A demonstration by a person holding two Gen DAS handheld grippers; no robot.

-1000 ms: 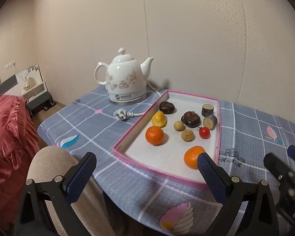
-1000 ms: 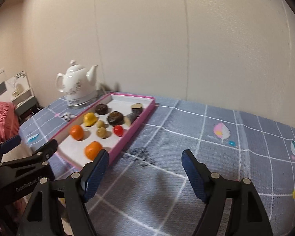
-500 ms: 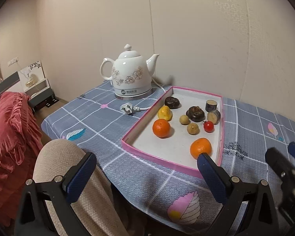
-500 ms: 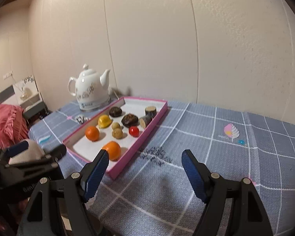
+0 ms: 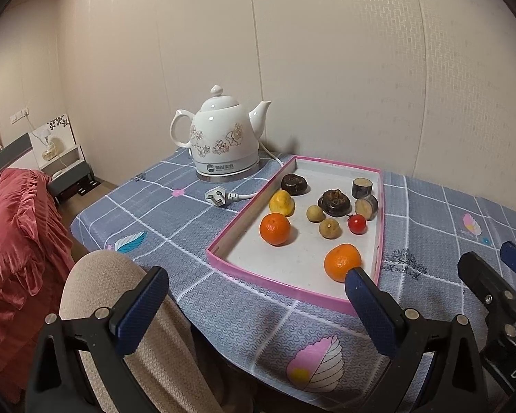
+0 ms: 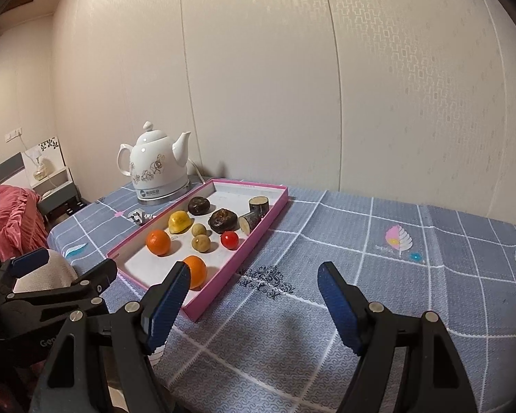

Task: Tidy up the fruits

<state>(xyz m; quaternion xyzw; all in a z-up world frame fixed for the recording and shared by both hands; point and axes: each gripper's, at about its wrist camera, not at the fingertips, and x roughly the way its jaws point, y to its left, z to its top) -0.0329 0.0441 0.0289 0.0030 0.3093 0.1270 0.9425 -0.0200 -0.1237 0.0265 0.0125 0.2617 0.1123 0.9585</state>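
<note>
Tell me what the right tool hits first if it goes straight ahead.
Probably nothing but bare tablecloth: the open right tool points right of the pink tray, toward the wall. Depth is unclear, so its left finger might graze the tray's rim.

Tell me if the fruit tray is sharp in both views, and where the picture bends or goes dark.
Left wrist view: tray and oranges sharp under soft warm light, short shadows; wall seams bow and corners go black. Right wrist view: tray equally sharp, same fisheye curving; kettle shows slight glare.
</note>
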